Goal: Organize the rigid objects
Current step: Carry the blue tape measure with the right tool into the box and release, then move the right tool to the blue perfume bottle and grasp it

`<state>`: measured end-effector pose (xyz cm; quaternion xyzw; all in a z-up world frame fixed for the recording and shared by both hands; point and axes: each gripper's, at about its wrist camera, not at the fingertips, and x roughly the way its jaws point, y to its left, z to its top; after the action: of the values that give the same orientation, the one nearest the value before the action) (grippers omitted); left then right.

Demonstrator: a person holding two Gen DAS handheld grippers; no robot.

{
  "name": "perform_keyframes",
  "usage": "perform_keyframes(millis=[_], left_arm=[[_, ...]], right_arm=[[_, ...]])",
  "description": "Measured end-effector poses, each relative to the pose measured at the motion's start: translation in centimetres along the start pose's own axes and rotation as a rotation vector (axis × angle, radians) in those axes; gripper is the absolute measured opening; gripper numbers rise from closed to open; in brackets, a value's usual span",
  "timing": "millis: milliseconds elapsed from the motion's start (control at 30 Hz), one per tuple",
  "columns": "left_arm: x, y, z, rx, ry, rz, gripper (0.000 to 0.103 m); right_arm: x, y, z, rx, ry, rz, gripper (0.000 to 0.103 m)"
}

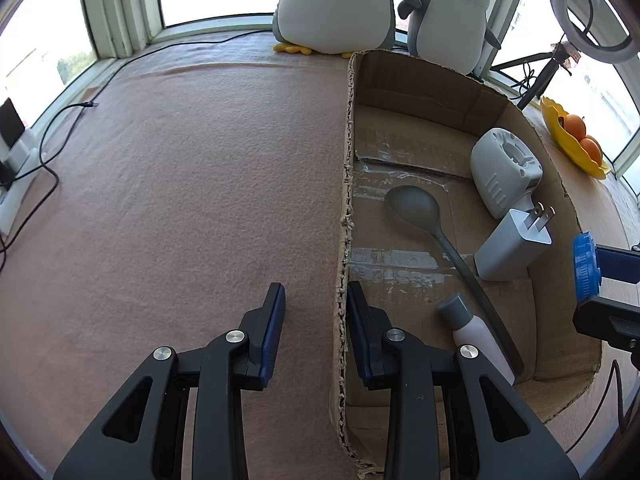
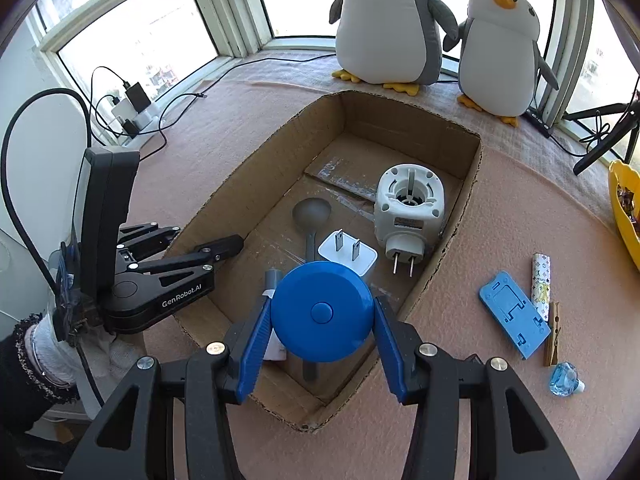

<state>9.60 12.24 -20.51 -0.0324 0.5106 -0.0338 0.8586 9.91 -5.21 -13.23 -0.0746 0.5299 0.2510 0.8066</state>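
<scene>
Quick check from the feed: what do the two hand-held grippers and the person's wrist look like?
Both are black linkage frames with silver pivot bolts and blue ribbed finger pads. The left hand-held gripper carries white "GenRobot.AI" lettering on its body, an upright black module on top and a black cable looping behind. The right hand-held gripper shows the same build. The person's left wrist wears a white knit glove under a dark frilled cuff.

Spoon (image 2: pixel 311 216), charger (image 2: pixel 347 254), bottle (image 1: pixel 476 330) in box (image 2: pixel 256 168)

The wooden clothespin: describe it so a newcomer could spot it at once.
Start at the cardboard box and look right of it on the pink cloth. There, past the blue slab, the wooden clothespin lies beside a patterned white tube. It is the only bare-wood item.
</scene>
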Motion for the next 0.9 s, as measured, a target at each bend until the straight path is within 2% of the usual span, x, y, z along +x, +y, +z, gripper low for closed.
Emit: perform_keyframes(millis=[200,267,533,733,900], left_arm=[[0.0,0.0,0.0,0.0,0.0,0.0,0.03],[0.0,0.0,0.0,0.001,0.0,0.001,0.03],[-0.1,-0.1,-0.2,0.002,-0.002,0.001,0.03],[-0.1,-0.1,-0.1,0.003,-0.001,0.001,0.03],[0.0,0.0,-0.1,0.003,0.0,0.001,0.03]], right_arm=[[0.1,0.2,-0.2,-0.006,0.003,-0.008,0.048],[0.0,0.1,-0.3,-0.002,0.003,-0.003,0.055],[-1.7,-0.5,-0.7,0.026,-0.044,-0.001,0.055],[-4.1,-3.6,-2.0,0.105,-0.093,-0.019,0.055],[-5.7,-7.2,-3.6,0.167,-0.116,-0.072,0.055]])
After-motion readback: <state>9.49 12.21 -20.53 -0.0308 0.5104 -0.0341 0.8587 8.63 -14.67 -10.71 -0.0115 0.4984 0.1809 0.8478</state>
